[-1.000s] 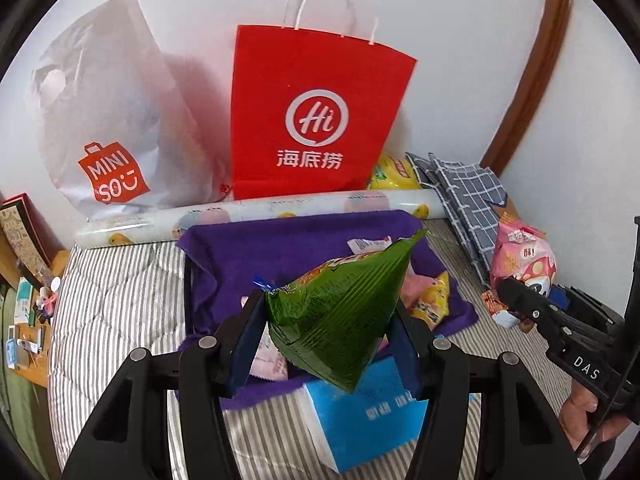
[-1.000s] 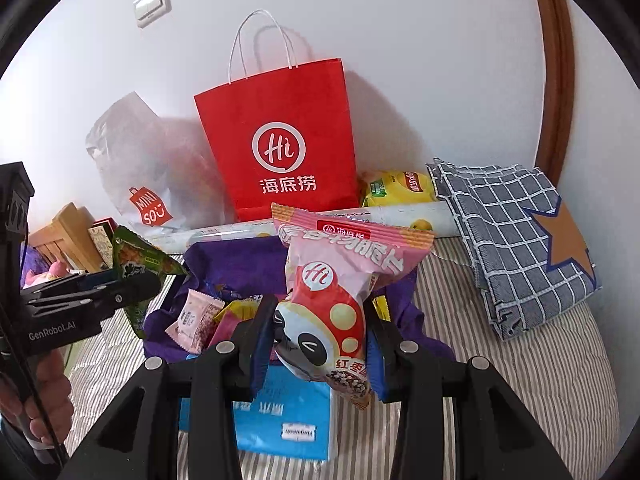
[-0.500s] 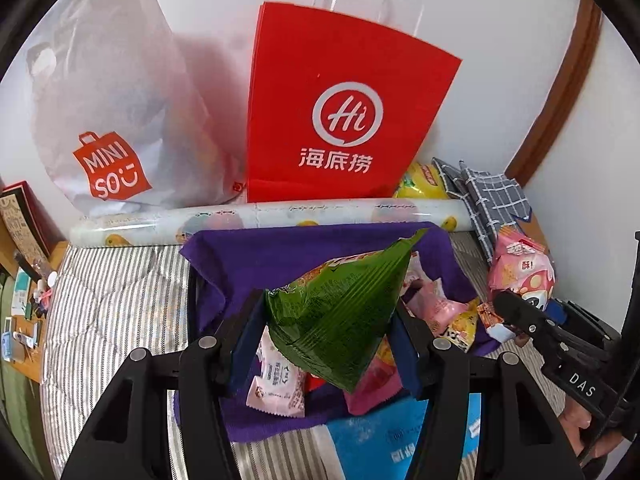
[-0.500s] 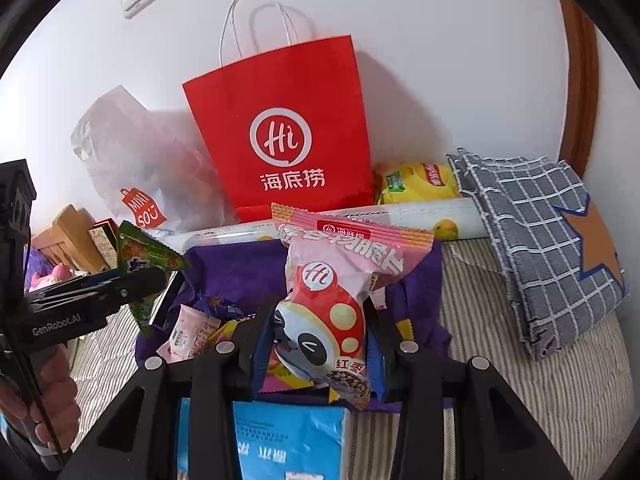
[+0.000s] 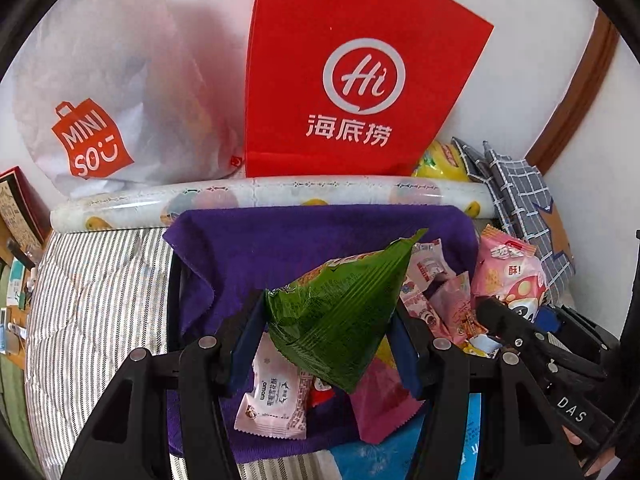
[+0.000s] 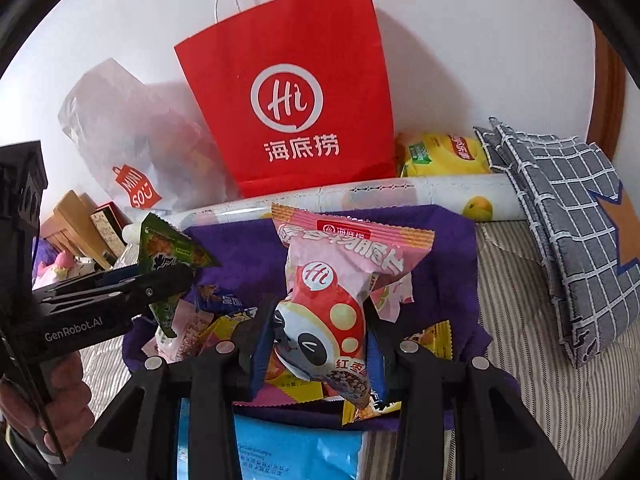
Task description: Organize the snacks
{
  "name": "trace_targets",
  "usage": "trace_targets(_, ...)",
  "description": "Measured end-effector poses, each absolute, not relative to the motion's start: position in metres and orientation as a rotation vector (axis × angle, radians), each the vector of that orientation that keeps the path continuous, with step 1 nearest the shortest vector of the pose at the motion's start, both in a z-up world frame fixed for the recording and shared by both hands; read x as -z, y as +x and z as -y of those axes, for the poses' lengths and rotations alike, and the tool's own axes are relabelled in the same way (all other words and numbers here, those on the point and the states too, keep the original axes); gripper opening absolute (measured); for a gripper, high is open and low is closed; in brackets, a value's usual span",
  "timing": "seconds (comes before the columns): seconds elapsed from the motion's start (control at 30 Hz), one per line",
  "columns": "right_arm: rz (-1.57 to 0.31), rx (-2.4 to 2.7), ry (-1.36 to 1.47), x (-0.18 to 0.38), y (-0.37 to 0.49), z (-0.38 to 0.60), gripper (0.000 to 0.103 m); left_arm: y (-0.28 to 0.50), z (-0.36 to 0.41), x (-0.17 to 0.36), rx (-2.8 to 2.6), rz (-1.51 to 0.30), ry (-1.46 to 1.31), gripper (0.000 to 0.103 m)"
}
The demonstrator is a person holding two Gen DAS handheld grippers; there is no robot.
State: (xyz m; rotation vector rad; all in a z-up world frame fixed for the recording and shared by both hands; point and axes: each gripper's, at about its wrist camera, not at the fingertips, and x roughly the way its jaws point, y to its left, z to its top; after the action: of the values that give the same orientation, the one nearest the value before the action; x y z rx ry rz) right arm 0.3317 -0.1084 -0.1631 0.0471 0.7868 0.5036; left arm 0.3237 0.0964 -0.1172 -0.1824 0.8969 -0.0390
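Green foil triangular snack packet [image 5: 340, 312] clamped between the fingers of the left gripper [image 5: 328, 344], tip aimed up and to the right, long axis tilted toward the wall. Pink panda-print snack bag [image 6: 332, 300] pinched narrow in the right gripper [image 6: 320, 344], upright, crimped top edge uppermost. Both carried above the purple cloth-lined tray [image 5: 260, 248] on the striped bed [image 5: 92, 288], over a heap of small wrapped snacks [image 5: 436, 304]. Tray directly below and ahead of both sets of fingers; left gripper toward its centre, right at its right side. Red paper bag [image 6: 296, 96] upright against the wall behind. Probable next step: lower and release into the tray.
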Motion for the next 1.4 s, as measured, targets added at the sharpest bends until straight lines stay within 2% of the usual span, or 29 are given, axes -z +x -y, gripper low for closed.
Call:
trace_targets(0.6, -0.820, -0.472, 0.019, 0.174, 0.336, 0.105, 0.040, 0.327, -0.089, 0.131, 0.028, -0.954, -0.166, 0.059)
trace_targets(0.67, -0.816, -0.469, 0.024, 0.172, 0.335, 0.107, 0.047, 0.326, -0.089, 0.130, 0.023, -0.959, -0.169, 0.064)
trace_targets(0.73, -0.801, -0.464, 0.020, 0.167, 0.330, 0.110, 0.062, 0.324, -0.091, 0.128, 0.014, -0.964, -0.180, 0.068)
trace_targets(0.93, -0.752, -0.451, 0.016, 0.144, 0.302, 0.119, 0.062, 0.304, -0.087, 0.110, -0.002, -0.948, -0.175, 0.075)
trace_targets(1.4, -0.664, -0.366, 0.013, 0.074, 0.194, 0.159, 0.063, 0.193, -0.051, 0.041, 0.017, -0.800, -0.168, 0.079)
